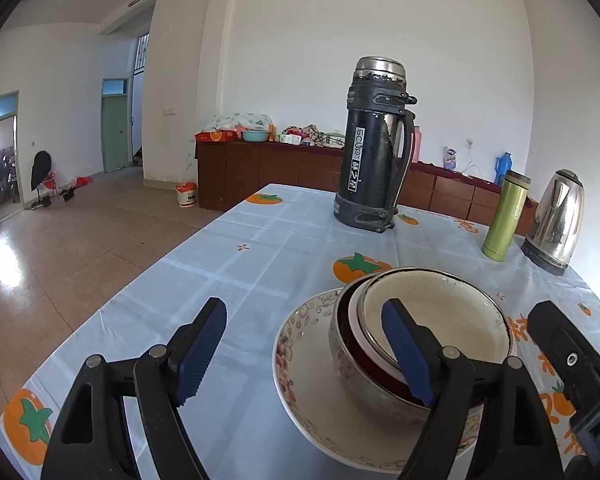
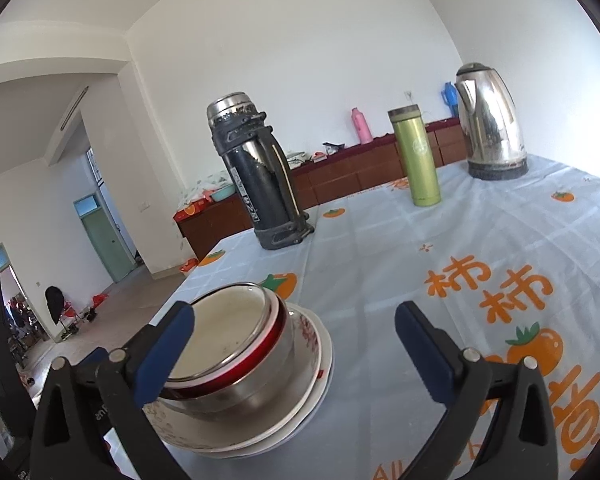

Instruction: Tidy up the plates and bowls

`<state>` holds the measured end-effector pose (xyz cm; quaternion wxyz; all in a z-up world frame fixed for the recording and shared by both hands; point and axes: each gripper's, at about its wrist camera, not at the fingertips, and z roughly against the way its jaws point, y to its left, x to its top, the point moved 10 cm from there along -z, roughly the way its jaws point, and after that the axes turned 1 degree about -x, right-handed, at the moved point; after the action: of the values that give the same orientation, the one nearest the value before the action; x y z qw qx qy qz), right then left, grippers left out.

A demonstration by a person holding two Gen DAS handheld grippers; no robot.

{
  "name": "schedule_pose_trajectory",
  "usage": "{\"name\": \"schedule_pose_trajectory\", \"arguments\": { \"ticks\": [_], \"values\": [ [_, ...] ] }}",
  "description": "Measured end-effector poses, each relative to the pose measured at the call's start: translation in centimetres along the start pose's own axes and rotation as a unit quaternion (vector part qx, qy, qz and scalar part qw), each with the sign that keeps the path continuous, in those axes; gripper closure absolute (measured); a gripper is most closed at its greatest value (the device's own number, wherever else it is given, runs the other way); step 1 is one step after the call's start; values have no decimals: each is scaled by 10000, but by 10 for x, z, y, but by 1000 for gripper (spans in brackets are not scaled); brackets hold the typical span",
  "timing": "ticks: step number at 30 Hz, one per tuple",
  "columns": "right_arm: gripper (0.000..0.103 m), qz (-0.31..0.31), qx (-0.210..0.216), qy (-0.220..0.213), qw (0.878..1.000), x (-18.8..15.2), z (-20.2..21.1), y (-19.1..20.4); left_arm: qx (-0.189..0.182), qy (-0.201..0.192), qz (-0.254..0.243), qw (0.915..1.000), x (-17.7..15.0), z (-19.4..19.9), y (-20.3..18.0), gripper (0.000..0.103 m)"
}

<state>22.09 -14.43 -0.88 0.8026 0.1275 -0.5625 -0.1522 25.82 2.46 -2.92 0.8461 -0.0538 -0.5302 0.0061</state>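
Several nested bowls (image 1: 440,312) stand upright on a flower-patterned plate (image 1: 300,344) on the table: a cream bowl inside a red-and-white one inside a steel one. My left gripper (image 1: 304,308) is open just left of the stack, and its right finger (image 1: 408,352) crosses in front of the bowls' near rim. My right gripper (image 2: 296,312) is open too. Its left finger (image 2: 164,352) overlaps the bowls (image 2: 228,320), and the plate's (image 2: 320,344) right side lies between its fingers. I cannot tell whether either finger touches. A black part of the right gripper (image 1: 560,352) shows beside the stack.
A tall black thermos (image 1: 372,160) stands behind the stack, with a green flask (image 1: 504,216) and a steel kettle (image 1: 556,220) at the far right. The persimmon-print tablecloth (image 1: 260,248) ends at the left, where the table drops to the floor. Brown cabinets (image 1: 280,168) line the wall.
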Motion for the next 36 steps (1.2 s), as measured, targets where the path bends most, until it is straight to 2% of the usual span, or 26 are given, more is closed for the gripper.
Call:
{"name": "schedule_pose_trajectory", "arguments": {
  "ticks": [10,18,25,36],
  "values": [
    [0,-124,7,290,9995,-11,-3,-6,-115,132,-103,9998,-4,1,-7,20],
    [0,14,86,161,9998,-11,10,0,-117,-42,-292,9995,-7,14,-15,18],
    [0,63,106,-60,9999,-8,25,0,-238,-218,-126,9994,-8,29,-11,12],
    [0,205,56,-306,9993,-7,49,0,-240,-361,-222,9988,-15,45,-13,12]
  ]
}}
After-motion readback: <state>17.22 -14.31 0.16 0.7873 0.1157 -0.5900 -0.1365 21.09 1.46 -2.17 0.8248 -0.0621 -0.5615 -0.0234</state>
